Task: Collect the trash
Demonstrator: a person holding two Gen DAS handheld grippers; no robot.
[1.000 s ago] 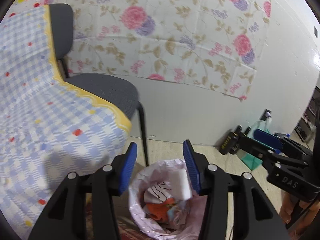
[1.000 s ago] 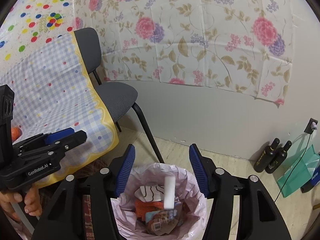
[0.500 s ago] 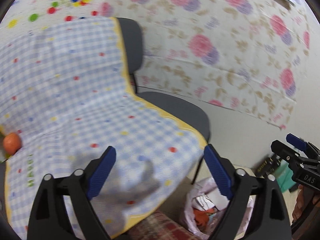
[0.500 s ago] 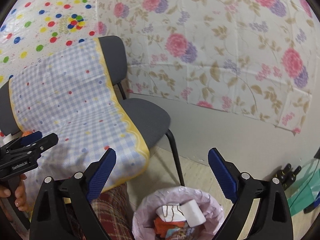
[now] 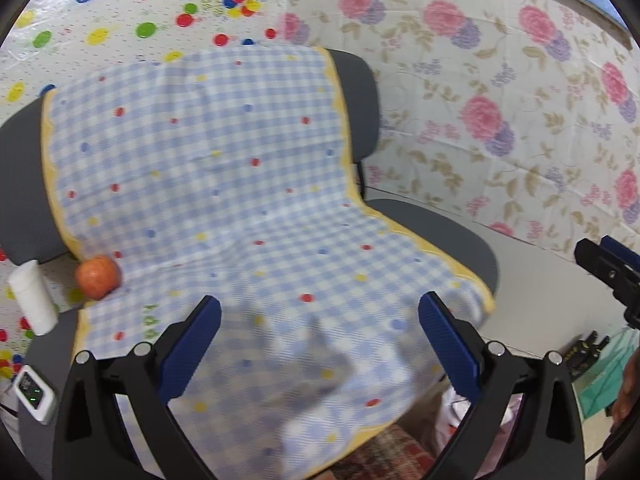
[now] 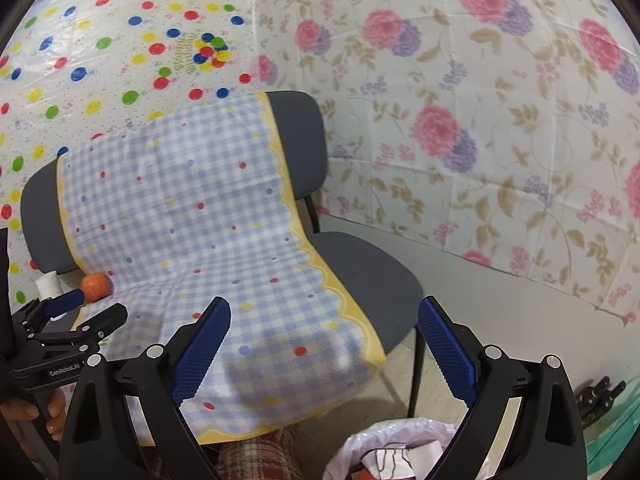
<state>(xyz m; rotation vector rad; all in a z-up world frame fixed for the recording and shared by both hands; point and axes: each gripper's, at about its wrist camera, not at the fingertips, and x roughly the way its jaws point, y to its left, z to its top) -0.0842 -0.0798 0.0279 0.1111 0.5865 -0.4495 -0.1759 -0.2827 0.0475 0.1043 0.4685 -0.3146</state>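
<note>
My left gripper (image 5: 320,344) is open and empty, hovering over a chair draped in a blue checked cloth (image 5: 240,200). An orange fruit (image 5: 98,277) lies at the cloth's left edge, where seat meets backrest, with a white paper roll (image 5: 32,300) beside it. My right gripper (image 6: 324,348) is open too, nothing between its blue pads. Below it sits the bin with a pink bag (image 6: 400,440), wrappers and white paper inside. In the left wrist view the bin (image 5: 452,412) is mostly hidden behind my right finger. In the right wrist view the fruit (image 6: 96,286) and roll (image 6: 48,286) sit behind the left gripper (image 6: 103,304).
A grey chair seat (image 6: 368,280) sticks out right of the cloth, its black legs beside the bin. Dark bottles (image 6: 600,396) and a green bag (image 6: 624,420) stand by the wall. A small white device (image 5: 34,392) lies at the lower left. Red plaid fabric (image 6: 260,456) shows below.
Both grippers opened wide over the bin, and a white piece fell from each into the bag. Both then rose and swung left toward the chair, bringing fruit and roll into view.
</note>
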